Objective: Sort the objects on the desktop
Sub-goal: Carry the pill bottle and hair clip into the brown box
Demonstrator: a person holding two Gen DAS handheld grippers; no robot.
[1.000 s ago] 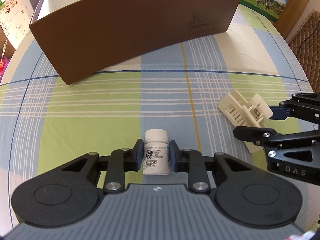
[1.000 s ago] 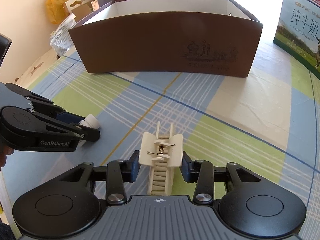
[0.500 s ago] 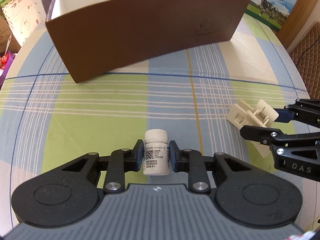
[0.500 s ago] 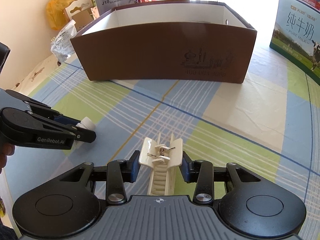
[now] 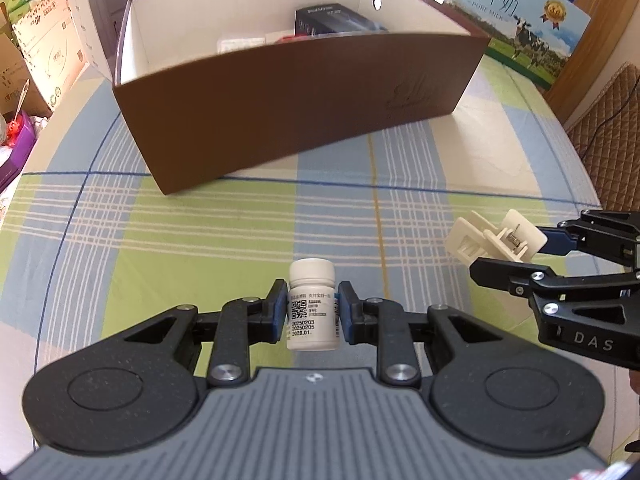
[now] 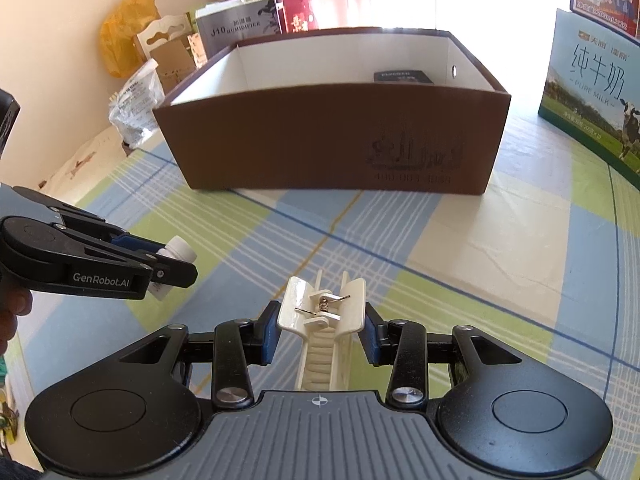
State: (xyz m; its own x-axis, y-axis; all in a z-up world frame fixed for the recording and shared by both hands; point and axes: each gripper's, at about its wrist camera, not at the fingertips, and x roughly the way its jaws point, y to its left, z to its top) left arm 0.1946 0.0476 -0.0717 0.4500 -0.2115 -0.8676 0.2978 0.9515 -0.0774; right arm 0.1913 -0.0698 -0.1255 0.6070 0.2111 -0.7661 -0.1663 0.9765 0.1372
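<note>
Left claw (image 5: 313, 312) grips upright bottle (image 5: 312, 308); right claw (image 6: 320, 330) grips clip (image 6: 325, 334) lengthwise.

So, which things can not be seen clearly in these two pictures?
- Contents of the brown box: left wrist view, its front wall hides most; the dark item is partly seen.
- Small print on the white bottle: too small.
- The bottle in the right wrist view: mostly behind the left gripper.

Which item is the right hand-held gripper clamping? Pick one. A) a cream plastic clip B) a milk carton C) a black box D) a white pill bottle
A: the right hand-held gripper has its blue pads pressed on both sides of the cream plastic clip; the white pill bottle sits in the left hand-held gripper.
</note>
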